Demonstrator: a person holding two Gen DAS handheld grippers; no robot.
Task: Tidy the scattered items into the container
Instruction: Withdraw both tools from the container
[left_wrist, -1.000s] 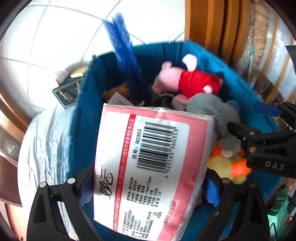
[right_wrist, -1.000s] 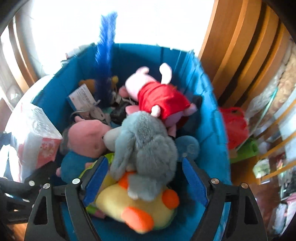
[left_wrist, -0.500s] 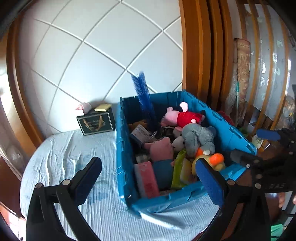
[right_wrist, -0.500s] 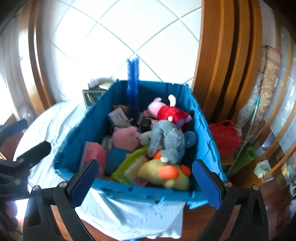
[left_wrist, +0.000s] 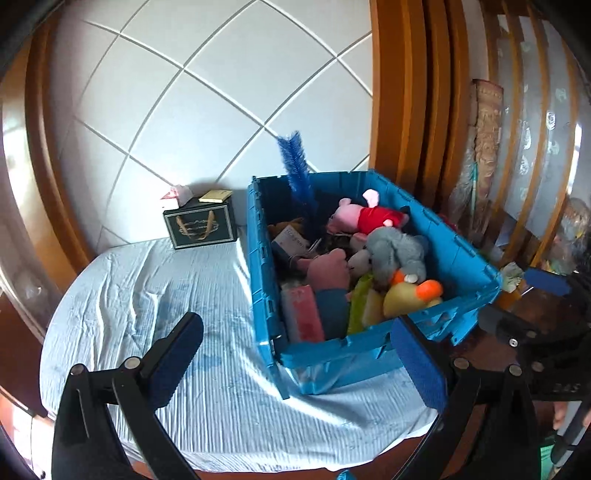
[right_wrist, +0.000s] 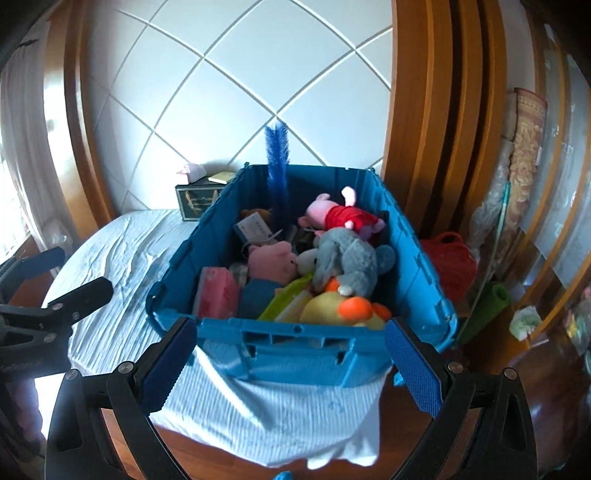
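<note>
Blue ribbed plastic forms the rectangular storage crate (left_wrist: 458, 258), which in the left wrist view sits on a tabletop covered with a wrinkled pale blue striped cloth (left_wrist: 177, 295). The crate is packed: a pink pig plush in a red dress (left_wrist: 369, 216) lies at the back, a grey plush elephant (left_wrist: 399, 251) in the middle, a yellow plush duck with an orange beak (left_wrist: 410, 295) at the near right corner, and a pink-wrapped tissue pack (left_wrist: 303, 314) stands on edge by the near left wall. A fuzzy blue feather-like stick (left_wrist: 295, 166) rises above the far rim. A small dark gift bag with tan handles (left_wrist: 201, 227) stands near the crate's far left corner, by the white tiled wall (left_wrist: 221, 92). The left gripper (left_wrist: 295, 350) hangs in front of the crate, jaws spread wide and holding nothing, its right finger overlapping the near wall.

In the right wrist view the crate (right_wrist: 295, 350) fills the centre, its near end overhanging the cloth (right_wrist: 122, 251). The tissue pack (right_wrist: 218, 291) stands at the near left, the duck (right_wrist: 340, 310) at the near right under the elephant (right_wrist: 347, 258), the pig (right_wrist: 340, 214) behind. The right gripper (right_wrist: 291, 362) is also wide apart and empty, the crate's near wall between its fingertips, untouched. The left gripper (right_wrist: 40, 273) shows at the left edge.
</note>
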